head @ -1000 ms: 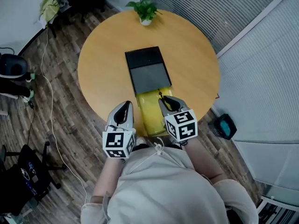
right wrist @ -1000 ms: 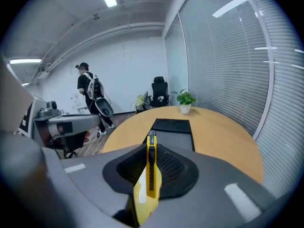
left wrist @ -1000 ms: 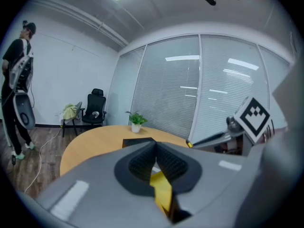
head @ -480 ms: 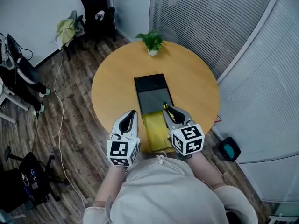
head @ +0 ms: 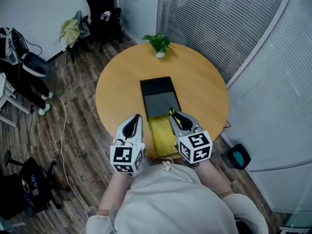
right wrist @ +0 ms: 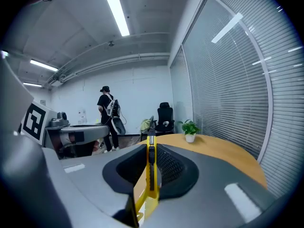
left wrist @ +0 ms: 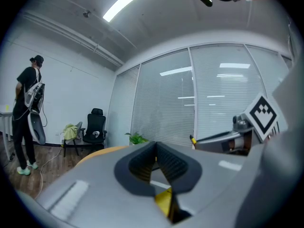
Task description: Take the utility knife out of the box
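- utility knife (right wrist: 151, 167): a slim yellow plastic body with a black slider strip down its middle, clamped between the jaws of the right gripper (right wrist: 151, 148). It stands on its narrow edge. Its long axis runs along the jaws, and its nose points forward, away from the person, reaching past the jaw tips. Any print on it is too small to read.
- In the head view the knife's (head: 172, 113) yellow nose with a dark tip shows over the right edge of the box, where the black part meets the yellow part.
- left gripper (left wrist: 154, 146): smooth grey shell with dark ribbed pads. The jaws are pressed together with nothing between them. It hovers over the table's near edge, just left of the box (head: 158, 94).
- marker cubes (head: 126, 159): each gripper carries one, with black-and-white square patterns rather than words.
- box: a flat rectangle, matte black at the far end, with a yellow tray (head: 161, 133) slid out toward the person. It lies between the two grippers.
- right gripper (head: 178, 117): closed on the knife, at the tray's right side.
- table (head: 204, 82): round, with a smooth light wood top. A small leafy plant (head: 160, 44) in a pale pot stands at its far edge.
- Beyond the table are a wood-plank floor and walls of slatted blinds.
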Action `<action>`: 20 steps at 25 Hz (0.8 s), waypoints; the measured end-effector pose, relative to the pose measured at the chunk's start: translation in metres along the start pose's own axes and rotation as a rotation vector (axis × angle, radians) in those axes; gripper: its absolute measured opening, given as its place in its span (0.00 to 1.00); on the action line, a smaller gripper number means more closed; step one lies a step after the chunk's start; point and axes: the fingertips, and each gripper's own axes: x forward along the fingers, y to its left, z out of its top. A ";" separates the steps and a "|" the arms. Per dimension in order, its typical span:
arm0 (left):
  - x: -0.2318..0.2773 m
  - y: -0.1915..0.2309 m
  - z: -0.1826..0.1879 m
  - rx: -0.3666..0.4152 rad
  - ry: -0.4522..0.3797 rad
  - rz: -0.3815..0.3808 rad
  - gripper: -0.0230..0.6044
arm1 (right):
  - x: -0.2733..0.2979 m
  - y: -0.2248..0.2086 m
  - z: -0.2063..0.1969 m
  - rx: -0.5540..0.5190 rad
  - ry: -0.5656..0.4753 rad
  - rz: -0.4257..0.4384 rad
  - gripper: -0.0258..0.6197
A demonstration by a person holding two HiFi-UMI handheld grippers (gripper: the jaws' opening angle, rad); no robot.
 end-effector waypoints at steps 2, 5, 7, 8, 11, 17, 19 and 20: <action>0.001 -0.002 -0.001 0.000 0.003 -0.005 0.05 | -0.002 0.000 0.001 -0.003 -0.002 -0.002 0.14; 0.002 -0.006 -0.003 0.000 0.007 -0.015 0.05 | -0.003 0.000 -0.001 -0.001 -0.001 -0.005 0.14; 0.002 -0.007 -0.004 -0.002 0.012 -0.020 0.05 | -0.004 0.001 -0.002 0.003 0.001 -0.006 0.14; 0.002 -0.007 -0.005 -0.002 0.014 -0.022 0.05 | -0.004 0.001 -0.002 0.006 0.002 -0.007 0.14; 0.002 -0.007 -0.007 -0.002 0.018 -0.025 0.05 | -0.004 0.001 -0.005 0.010 0.003 -0.011 0.14; 0.001 -0.003 -0.011 -0.009 0.025 -0.026 0.05 | -0.002 0.005 -0.009 0.010 0.011 -0.014 0.14; 0.001 -0.003 -0.013 -0.009 0.027 -0.029 0.05 | -0.001 0.004 -0.011 0.013 0.011 -0.016 0.14; 0.001 -0.003 -0.014 -0.008 0.028 -0.030 0.05 | 0.000 0.004 -0.012 0.015 0.012 -0.017 0.14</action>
